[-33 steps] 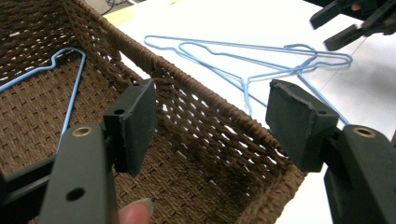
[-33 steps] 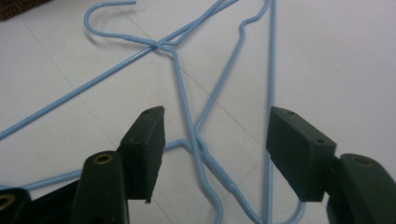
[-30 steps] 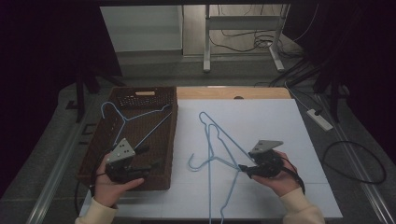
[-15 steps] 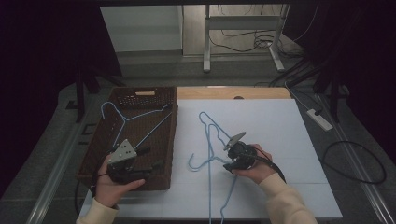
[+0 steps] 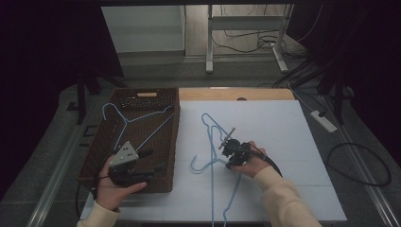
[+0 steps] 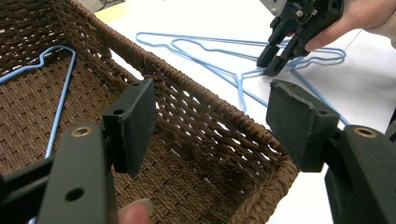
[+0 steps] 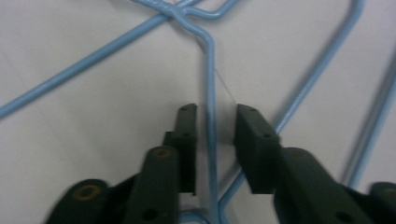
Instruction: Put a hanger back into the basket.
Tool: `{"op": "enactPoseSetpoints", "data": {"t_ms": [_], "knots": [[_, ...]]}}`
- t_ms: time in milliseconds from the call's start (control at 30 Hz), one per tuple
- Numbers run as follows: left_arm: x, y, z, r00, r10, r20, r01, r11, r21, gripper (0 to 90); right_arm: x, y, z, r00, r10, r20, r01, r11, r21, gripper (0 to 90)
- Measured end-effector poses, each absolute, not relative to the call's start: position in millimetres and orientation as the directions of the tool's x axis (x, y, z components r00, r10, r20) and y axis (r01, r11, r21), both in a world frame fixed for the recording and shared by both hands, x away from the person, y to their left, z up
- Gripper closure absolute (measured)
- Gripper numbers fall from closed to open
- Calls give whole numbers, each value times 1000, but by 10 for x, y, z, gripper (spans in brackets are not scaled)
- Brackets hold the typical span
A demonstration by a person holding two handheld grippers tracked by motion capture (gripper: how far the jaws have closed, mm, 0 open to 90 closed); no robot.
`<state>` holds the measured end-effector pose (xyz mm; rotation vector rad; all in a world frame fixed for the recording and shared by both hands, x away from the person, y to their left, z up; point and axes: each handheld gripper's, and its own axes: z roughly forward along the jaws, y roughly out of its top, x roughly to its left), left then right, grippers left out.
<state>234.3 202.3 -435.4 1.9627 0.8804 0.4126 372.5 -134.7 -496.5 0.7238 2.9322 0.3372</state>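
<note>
Two blue wire hangers (image 5: 213, 156) lie tangled on the white desk (image 5: 293, 142) near its middle, and a third hanger (image 5: 137, 120) rests inside the brown woven basket (image 5: 172, 142) at the desk's left edge. Against the picture from a second ago, the right gripper (image 5: 232, 150) has moved from out toward the desk's right side to the tangle, and the right hand (image 5: 250, 163) has tipped it down onto the wire. In the right gripper view its jaws stand a little apart, one on each side of a straight run of the wire just below the twisted neck; the wire looks close to the left pad, though I cannot tell whether it touches. The left gripper (image 5: 142, 165) hangs over the basket's near end as it did before, jaws wide apart with nothing between them, held by the left hand (image 5: 113, 187). No brand, label or writing can be read anywhere.
</note>
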Motion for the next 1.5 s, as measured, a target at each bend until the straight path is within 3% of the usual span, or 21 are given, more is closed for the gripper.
{"op": "enactPoseSetpoints", "data": {"t_ms": [67,100,300,700,933,1500], "knots": [[2340,2019,-4353,689,722,-60,416,-326,849,332,3732,-1334,-4964,-881,472,-36,452,862,228,796],[2339,2016,-4353,689,722,-60,415,-326,849,331,3733,-1324,-4963,-881,471,-32,454,863,220,868],[2334,2010,-4344,691,720,-56,411,-328,851,332,3674,-1337,-4937,-888,453,-82,424,874,236,878],[2340,1992,-4336,686,727,-44,401,-327,856,336,3480,-1939,-4318,-856,517,-4,442,734,516,882],[2356,1957,-4332,683,730,-30,397,-336,854,337,3344,-2224,-4040,-858,511,58,429,649,628,882],[2522,1665,-4221,719,695,3,359,-375,855,339,3176,-2449,-3994,-884,443,152,420,604,677,882]]}}
